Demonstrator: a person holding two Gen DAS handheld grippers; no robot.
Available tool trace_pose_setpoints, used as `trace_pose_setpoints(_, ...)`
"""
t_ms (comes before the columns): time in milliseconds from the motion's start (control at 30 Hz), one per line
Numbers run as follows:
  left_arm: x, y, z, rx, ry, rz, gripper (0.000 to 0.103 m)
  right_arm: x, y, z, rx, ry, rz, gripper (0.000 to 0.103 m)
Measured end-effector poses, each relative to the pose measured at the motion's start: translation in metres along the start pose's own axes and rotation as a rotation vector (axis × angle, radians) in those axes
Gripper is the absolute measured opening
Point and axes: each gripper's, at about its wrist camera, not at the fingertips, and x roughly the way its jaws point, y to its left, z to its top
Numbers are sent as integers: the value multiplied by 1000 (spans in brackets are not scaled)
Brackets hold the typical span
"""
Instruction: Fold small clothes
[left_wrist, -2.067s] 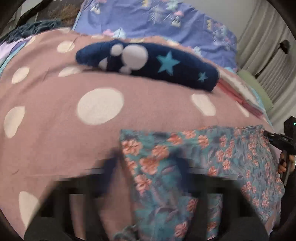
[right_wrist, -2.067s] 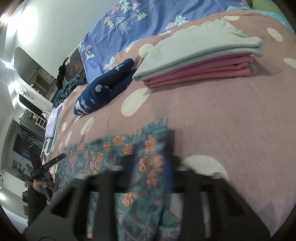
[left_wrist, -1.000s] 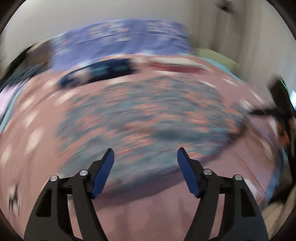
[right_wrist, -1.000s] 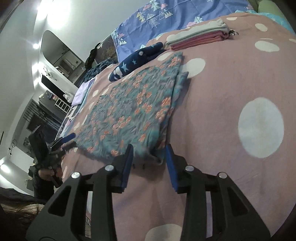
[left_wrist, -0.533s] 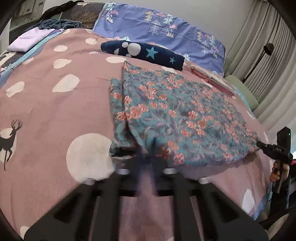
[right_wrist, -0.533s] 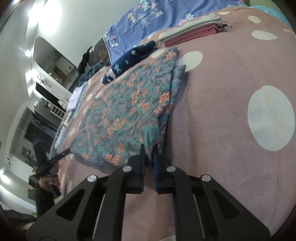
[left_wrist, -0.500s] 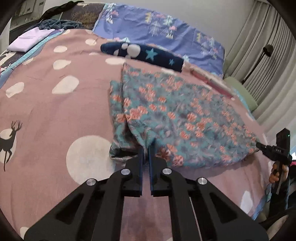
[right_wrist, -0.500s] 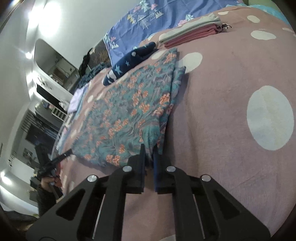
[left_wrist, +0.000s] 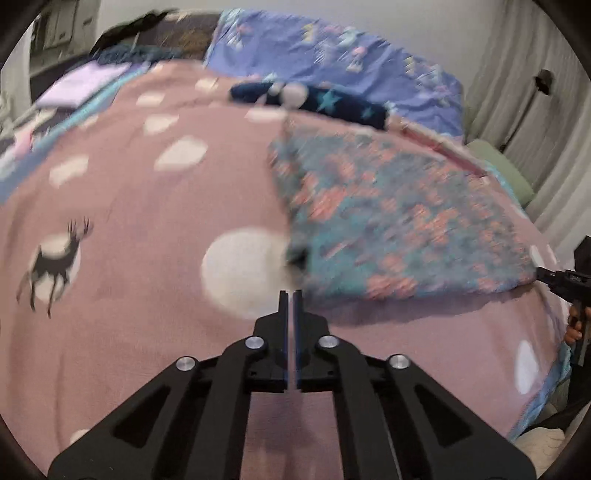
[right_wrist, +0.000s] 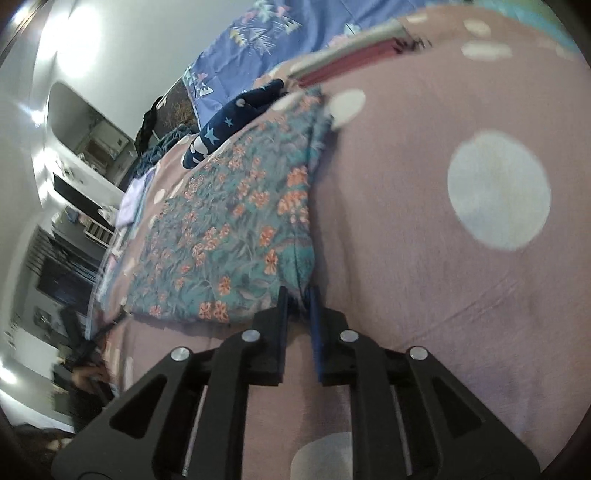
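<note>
Since both sets of jaws were easing apart, the fold risked starting lopsided. Left gripper (left_wrist: 290, 295): fingers nearly together, nothing between them, tips just short of the floral garment (left_wrist: 406, 221)'s near corner. It may have lost its hold. Right gripper (right_wrist: 297, 295): pads pinching the garment's other near corner, which could slip free. Garment lay flat on a pink spotted blanket (left_wrist: 147, 221). Beyond the garment: navy starred piece (left_wrist: 332, 105), folded stack (right_wrist: 351, 55). Right of it: curtains (left_wrist: 535, 92).

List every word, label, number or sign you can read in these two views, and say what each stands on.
None: no readable text in either view.
The floral garment, the pink blanket and the blue patterned quilt carry only pictures and patterns: flowers, dots, a deer, trees.
</note>
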Motion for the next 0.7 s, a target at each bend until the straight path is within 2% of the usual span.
trace_pose_setpoints(33, -6, -7, 5, 21, -26, -23, 24, -3, 4, 0, -18, -12, 4, 13)
trace_pose_setpoints(100, -13, -32, 14, 79, -68, -61, 39, -3, 10, 1, -39, -20, 28, 13)
trace_pose_setpoints(167, -4, -54, 17, 145, -55, -95, 40, 7, 11, -1, -45, 13, -10, 13)
trace_pose_setpoints(233, 28, -77, 10, 212, 39, -89, 43, 24, 0, -7, -11, 64, -43, 14)
trace_pose_setpoints(267, 51, -86, 2, 246, 113, -55, 44, 26, -4, -10, 10, 57, -27, 14)
trace_pose_setpoints(300, 66, -92, -5, 278, 140, -13, 50, 25, -9, -11, 22, 49, -5, 12)
trace_pose_setpoints(333, 66, -101, -11, 320, 87, 26, 50, 23, -11, -11, 28, 51, 3, 12)
trace_pose_setpoints(367, 65, -108, -10, 343, 93, 53, 50, 19, -14, -11, 36, 54, 10, 14)
trace_pose_setpoints(400, 62, -113, -6, 340, 111, 71, 50, 13, -17, -9, 44, 53, 8, 20)
trace_pose_setpoints(467, 53, -121, 2, 319, 125, 10, 50, 4, -21, -6, 30, 35, -1, 24)
trace_pose_setpoints(500, 43, -137, 5, 349, 106, -36, 50, -5, -22, 1, 13, 1, -13, 24)
trace_pose_setpoints(567, 30, -170, 11, 440, 65, -81, 50, -14, -24, 13, 5, -39, -4, 24)
trace_pose_setpoints(600, 23, -199, 14, 506, 30, -136, 52, -17, -25, 24, 6, -58, 3, 24)
trace_pose_setpoints(633, 23, -214, 16, 530, 20, -177, 53, -17, -24, 35, -2, -66, 11, 24)
trace_pose_setpoints(700, 33, -257, 18, 576, 35, -298, 56, -8, -21, 56, -36, -64, 19, 25)
